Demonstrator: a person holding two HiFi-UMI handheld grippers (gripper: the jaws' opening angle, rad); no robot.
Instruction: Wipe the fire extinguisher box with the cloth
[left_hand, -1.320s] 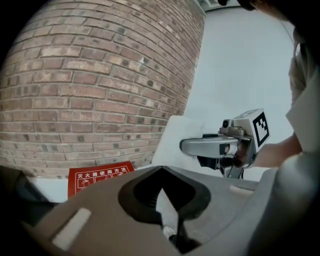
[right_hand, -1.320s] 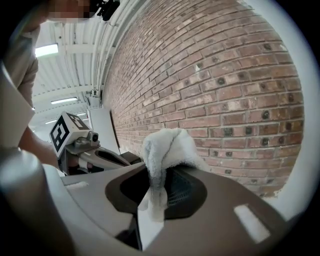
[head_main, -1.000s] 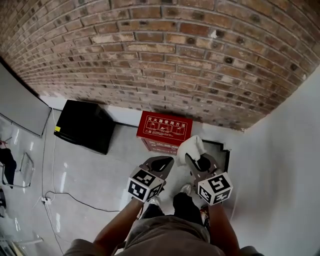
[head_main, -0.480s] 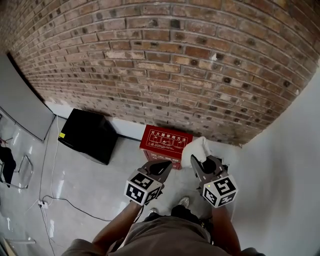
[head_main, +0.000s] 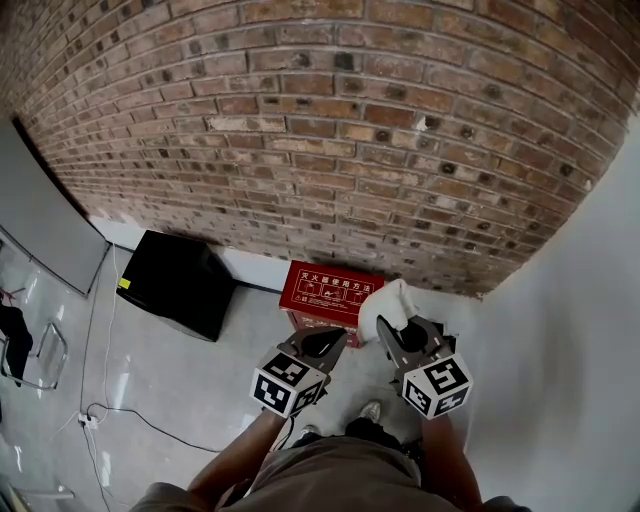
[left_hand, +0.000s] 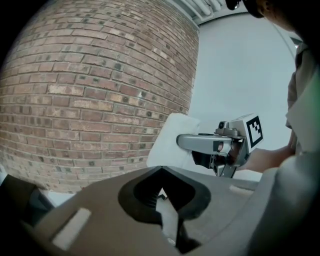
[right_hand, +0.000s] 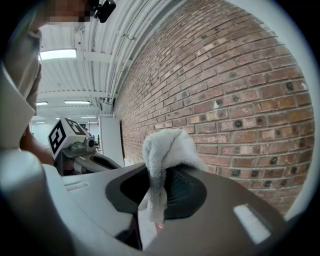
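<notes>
Red metal fire extinguisher box (head_main: 330, 293), white lettering on its lid, sits on the pale floor (head_main: 180, 370) at the foot of the brick wall (head_main: 330, 130), at twelve o'clock from both grippers. And they're up! In the past second both have lifted away from it, and the head view has swung up the wall with them. The right gripper (head_main: 400, 335) has its jaws clamped on the white terry cloth (head_main: 390, 300), bunched over the tips and showing at three o'clock of the box. The left gripper (head_main: 318, 343) carries nothing, jaws together. My read: the cloth looks to be off the surface, so wiping is paused. Either this pass is finished or the next one needs a drop back down.
</notes>
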